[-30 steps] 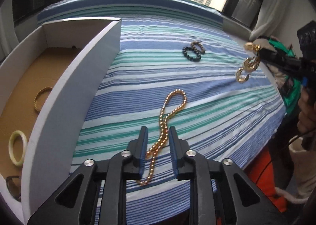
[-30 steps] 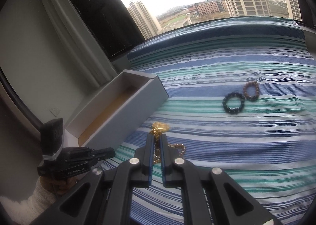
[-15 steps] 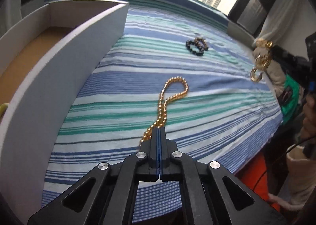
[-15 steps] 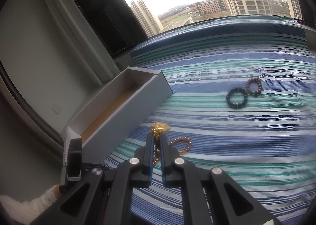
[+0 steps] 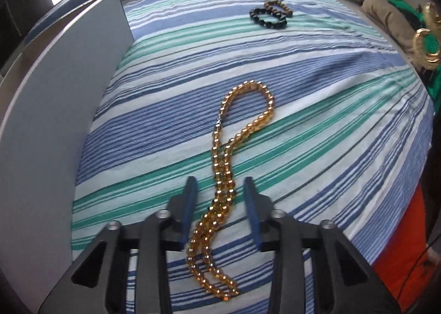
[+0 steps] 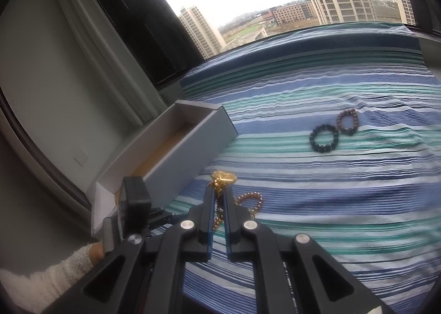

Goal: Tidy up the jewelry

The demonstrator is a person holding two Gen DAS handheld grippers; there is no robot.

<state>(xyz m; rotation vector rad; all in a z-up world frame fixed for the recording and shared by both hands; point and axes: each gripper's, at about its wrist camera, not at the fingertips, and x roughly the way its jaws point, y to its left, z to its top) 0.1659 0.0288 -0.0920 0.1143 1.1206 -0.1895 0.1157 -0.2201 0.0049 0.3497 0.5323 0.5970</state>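
Left gripper reopened, straddling amber beaded necklace on striped sheet; right gripper still pinching chunky gold chain.

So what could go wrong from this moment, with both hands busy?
The left hand-held gripper is open around the amber bead necklace; gripping one end could let the loop drag on the striped cloth. The right hand-held gripper pinches a gold chain that could slip before the box.

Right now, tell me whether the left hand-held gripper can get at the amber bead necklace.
Probably yes: the left hand-held gripper is open, its fingers straddling the amber bead necklace on the striped sheet, nothing between.
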